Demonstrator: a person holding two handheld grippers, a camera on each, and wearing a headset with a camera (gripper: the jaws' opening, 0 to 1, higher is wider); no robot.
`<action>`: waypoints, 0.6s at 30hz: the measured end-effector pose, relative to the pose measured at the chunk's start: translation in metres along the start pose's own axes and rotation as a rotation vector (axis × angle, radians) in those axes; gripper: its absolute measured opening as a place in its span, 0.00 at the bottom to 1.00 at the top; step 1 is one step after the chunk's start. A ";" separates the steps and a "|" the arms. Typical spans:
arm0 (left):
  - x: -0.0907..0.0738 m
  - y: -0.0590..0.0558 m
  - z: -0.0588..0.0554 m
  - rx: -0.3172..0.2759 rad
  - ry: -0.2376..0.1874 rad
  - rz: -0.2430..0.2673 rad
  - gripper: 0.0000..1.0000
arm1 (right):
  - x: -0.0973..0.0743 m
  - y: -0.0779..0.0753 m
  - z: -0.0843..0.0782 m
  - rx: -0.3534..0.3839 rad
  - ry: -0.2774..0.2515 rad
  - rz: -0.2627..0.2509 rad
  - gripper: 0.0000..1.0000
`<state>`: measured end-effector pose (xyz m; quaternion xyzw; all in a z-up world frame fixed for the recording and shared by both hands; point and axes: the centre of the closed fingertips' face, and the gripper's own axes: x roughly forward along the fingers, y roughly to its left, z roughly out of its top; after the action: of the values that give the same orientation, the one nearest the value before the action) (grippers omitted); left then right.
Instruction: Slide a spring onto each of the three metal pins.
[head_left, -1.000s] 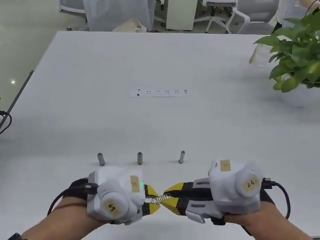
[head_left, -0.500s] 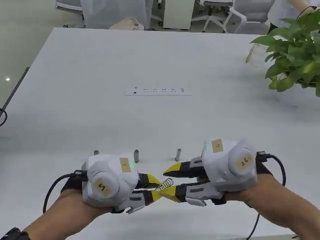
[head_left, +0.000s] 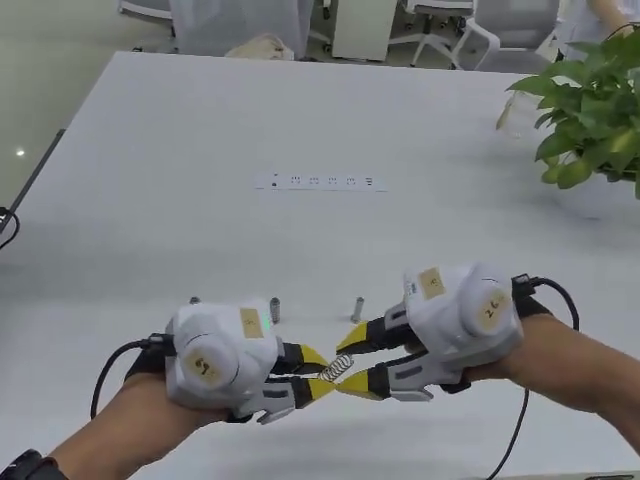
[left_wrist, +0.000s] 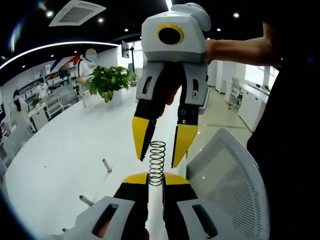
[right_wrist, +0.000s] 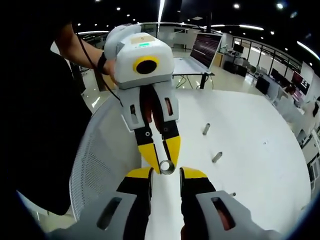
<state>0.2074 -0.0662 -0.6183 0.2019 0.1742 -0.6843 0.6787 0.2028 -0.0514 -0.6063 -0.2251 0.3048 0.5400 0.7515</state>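
White, rounded housings (head_left: 215, 350) with yellow numbered stickers (head_left: 203, 368) top the left tongs (head_left: 316, 374) and right tongs (head_left: 348, 361), whose black jaws end in yellow tips (head_left: 308, 356), as black cables (head_left: 108, 372) trail from both and the person wears a dark top (right_wrist: 40, 125) and black hand straps (head_left: 148, 366).

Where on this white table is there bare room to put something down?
Free: the white table between the flat white power strip and the three short metal pins, and beyond the strip. Crowded: the near edge, where left tool and right tool meet at the wire spring.
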 end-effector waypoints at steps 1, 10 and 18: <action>0.000 -0.001 0.000 0.001 0.000 -0.001 0.02 | 0.001 0.001 0.000 -0.004 0.004 0.005 0.19; 0.001 -0.008 0.002 0.020 0.002 -0.021 0.02 | 0.004 0.009 0.001 -0.085 0.070 0.064 0.16; 0.003 -0.008 0.006 0.026 -0.005 -0.024 0.02 | 0.001 0.009 0.002 -0.168 0.147 0.114 0.13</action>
<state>0.1989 -0.0717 -0.6153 0.2069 0.1660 -0.6952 0.6681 0.1945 -0.0469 -0.6059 -0.3083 0.3252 0.5876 0.6737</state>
